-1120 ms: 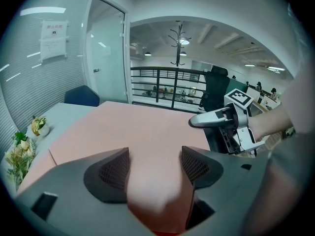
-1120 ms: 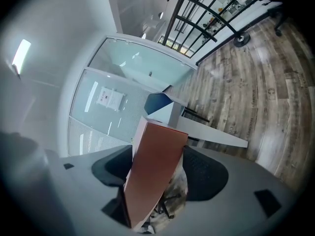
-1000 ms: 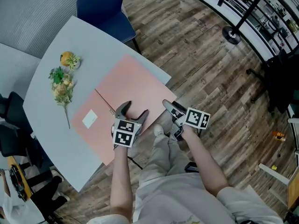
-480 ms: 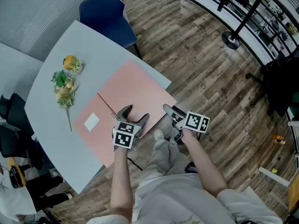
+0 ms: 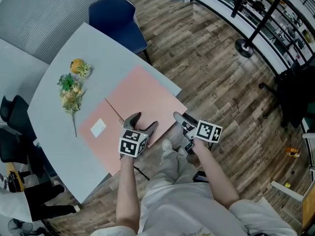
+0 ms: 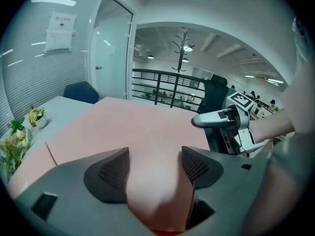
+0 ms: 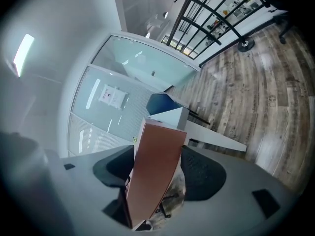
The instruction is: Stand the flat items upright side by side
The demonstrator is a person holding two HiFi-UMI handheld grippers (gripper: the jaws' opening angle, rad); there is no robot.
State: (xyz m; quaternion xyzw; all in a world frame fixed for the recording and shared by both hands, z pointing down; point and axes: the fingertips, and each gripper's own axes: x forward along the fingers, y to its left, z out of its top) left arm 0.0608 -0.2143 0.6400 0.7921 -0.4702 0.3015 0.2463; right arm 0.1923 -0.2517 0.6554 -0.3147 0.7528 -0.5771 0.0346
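— Where is the pink board (image 5: 140,95)?
— It lies flat on the pale table (image 5: 93,48), and its near-right corner reaches a little past the table's edge, toward the person. A small white card (image 5: 98,127) rests on it, and a bunch of flowers (image 5: 69,93) lies on the bare tabletop well off to the left
— What is the left gripper (image 5: 143,121) doing?
— It sits at the board's near edge with its claw spread wide. The left gripper view shows pink surface filling the gap, but the pads are not pressing on it
— And the right gripper (image 7: 157,154)?
— It is at the near-right corner. Its jaws have just been closing a little, yet they stand wide apart. The board's edge runs up between them without being pinched
— Anything else nearby?
— A blue chair (image 5: 114,17) stands beyond the table's far side
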